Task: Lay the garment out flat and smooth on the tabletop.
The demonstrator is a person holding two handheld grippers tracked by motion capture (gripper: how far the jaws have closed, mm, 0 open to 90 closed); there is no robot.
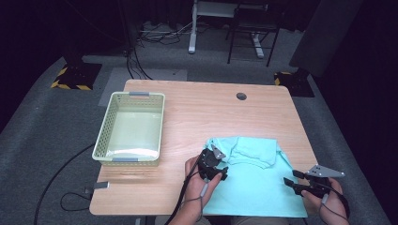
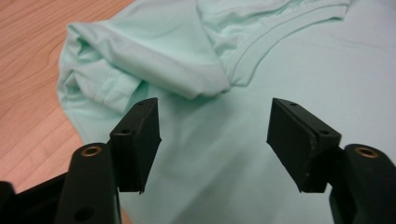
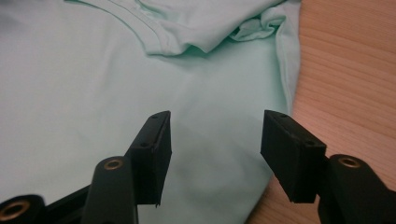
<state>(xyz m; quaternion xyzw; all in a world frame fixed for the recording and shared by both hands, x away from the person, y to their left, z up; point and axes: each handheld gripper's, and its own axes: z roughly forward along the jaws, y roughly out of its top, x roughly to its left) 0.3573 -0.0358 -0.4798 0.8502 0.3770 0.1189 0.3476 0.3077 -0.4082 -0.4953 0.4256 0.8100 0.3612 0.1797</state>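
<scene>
Your left gripper (image 1: 219, 174) hovers over the near-left part of a mint shirt (image 1: 258, 183). Its jaws stand partly open with nothing between them. Your right gripper (image 1: 292, 184) hangs at the shirt's right border, near the tabletop's (image 1: 197, 112) right edge, jaws likewise partly open and empty. The shirt lies along the near edge, right of centre, with both sleeves folded inward toward the collar. To fold it well, pinch the hem corners evenly with both grippers, catch all layers, and lift together so the cloth stays flat. Farther off, an empty basket (image 1: 104, 136) sits by the left edge.
</scene>
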